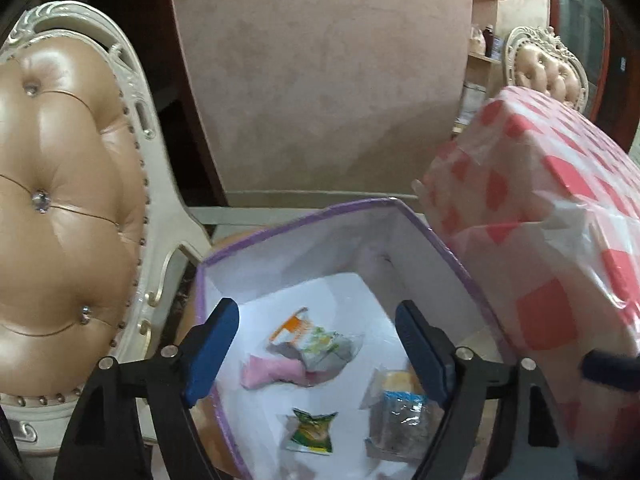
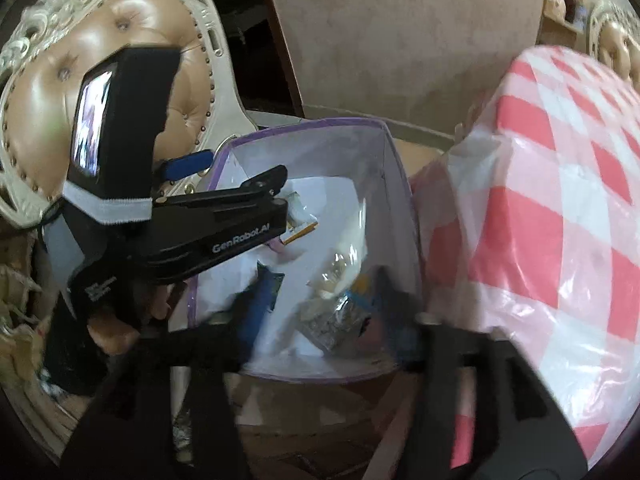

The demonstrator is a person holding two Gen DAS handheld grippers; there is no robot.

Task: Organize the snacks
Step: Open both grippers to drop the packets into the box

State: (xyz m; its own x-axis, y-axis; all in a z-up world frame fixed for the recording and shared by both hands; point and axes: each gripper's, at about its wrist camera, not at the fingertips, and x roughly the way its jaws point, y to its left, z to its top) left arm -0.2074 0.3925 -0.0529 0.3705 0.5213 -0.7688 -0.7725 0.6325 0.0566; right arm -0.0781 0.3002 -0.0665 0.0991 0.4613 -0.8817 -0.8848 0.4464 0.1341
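Looks like the drop-off step: snacks [image 1: 316, 348] are lying loose in the purple-rimmed box [image 1: 404, 236], under the left gripper [image 1: 316, 354] and right gripper [image 2: 320, 300], both spread wide with nothing held. Next, more snacks would need fetching. Room is tight right, where the checkered table [image 1: 560, 208] crowds the box rim; a chair [image 1: 68, 184] sits left.

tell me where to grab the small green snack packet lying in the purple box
Grip the green packet across its flat middle, coming straight down from above. It lies flat on the white floor of the purple box, apart from the other wrappers, and the box walls block any side approach.
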